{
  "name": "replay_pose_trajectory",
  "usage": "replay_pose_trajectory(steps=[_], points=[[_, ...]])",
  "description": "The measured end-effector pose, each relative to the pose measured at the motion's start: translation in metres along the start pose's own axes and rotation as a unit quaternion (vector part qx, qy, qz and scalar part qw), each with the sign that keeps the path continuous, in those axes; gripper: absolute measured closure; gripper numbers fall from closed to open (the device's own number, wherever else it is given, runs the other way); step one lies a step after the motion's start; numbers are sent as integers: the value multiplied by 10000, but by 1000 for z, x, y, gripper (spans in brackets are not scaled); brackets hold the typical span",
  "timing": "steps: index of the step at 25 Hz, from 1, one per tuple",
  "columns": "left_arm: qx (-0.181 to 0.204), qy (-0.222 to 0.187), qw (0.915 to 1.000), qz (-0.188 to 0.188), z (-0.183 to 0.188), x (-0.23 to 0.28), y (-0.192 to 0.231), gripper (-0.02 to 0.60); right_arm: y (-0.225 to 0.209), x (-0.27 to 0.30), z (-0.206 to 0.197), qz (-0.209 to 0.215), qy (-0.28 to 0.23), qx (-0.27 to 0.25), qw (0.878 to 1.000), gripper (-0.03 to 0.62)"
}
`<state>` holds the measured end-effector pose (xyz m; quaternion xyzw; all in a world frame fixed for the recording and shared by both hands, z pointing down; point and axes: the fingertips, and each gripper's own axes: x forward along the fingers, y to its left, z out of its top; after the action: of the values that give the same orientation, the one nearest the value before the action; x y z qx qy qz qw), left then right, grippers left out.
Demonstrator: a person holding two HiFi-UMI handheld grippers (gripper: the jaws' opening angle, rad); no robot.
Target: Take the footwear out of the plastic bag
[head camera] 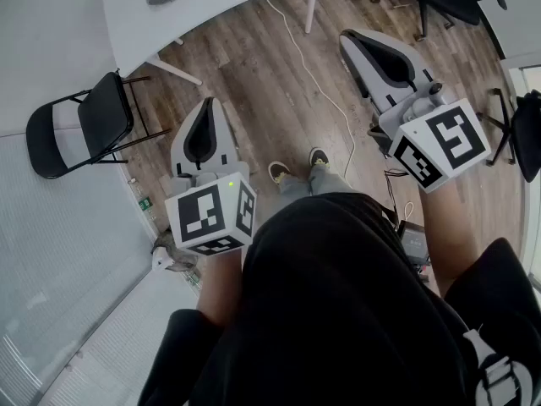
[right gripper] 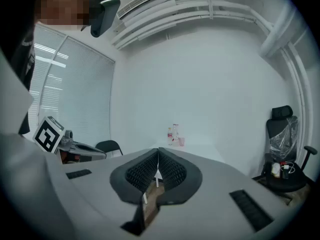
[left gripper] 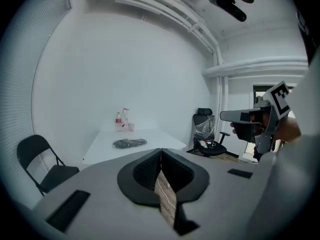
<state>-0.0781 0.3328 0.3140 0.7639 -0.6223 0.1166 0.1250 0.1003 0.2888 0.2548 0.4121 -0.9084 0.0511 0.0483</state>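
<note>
Brown wooden floor boards [head camera: 254, 74] are running under the person, and plain white walls are standing all around the room. A person in dark clothes is standing on the floor. Two dark shoes with yellow bits [head camera: 296, 169] are peeking out below the person.

The person is holding up a grey tool in each hand, and each tool is carrying a white cube with black squares. The left gripper [head camera: 209, 102] is pointing a little down at the floor. Its two black jaws are pressing tight together with nothing between them. The right gripper [head camera: 347, 36] is pointing almost level. Its jaws are squeezing shut too, and they are holding nothing.

A long white table [left gripper: 100, 151] is standing by the far wall, well apart from both grippers. A flat dark bundle [left gripper: 130, 143] is lying on the table top. It is looking too small and blurry to tell the bag from the footwear. Some small bottles [left gripper: 121, 121] are standing at the back of the table.

A black folding chair [head camera: 80, 125] is sitting near the table. A thin white cable [head camera: 314, 70] is snaking across the floor. A black office chair with clear plastic on its back [right gripper: 281, 146] is standing off to the side.
</note>
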Motion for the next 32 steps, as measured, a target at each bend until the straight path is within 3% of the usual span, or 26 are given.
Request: replay_pose_trajectory(steps=[4, 10, 24, 27, 32], points=[[57, 24, 10000, 5, -2, 4, 5, 560, -2, 3, -4, -28, -36, 203, 9998, 576], [27, 21, 10000, -1, 0, 4, 7, 558, 11, 4, -7, 18, 19, -24, 10000, 576], [-270, -168, 9992, 231, -6, -31, 64, 560, 98, 43, 5, 618, -314, -18, 9976, 576], [-339, -198, 9991, 152, -9, -40, 78, 560, 118, 50, 9, 743, -367, -302, 9961, 576], [-245, -226, 9994, 30, -15, -46, 86, 560, 131, 53, 11, 690, -426, -307, 9962, 576]])
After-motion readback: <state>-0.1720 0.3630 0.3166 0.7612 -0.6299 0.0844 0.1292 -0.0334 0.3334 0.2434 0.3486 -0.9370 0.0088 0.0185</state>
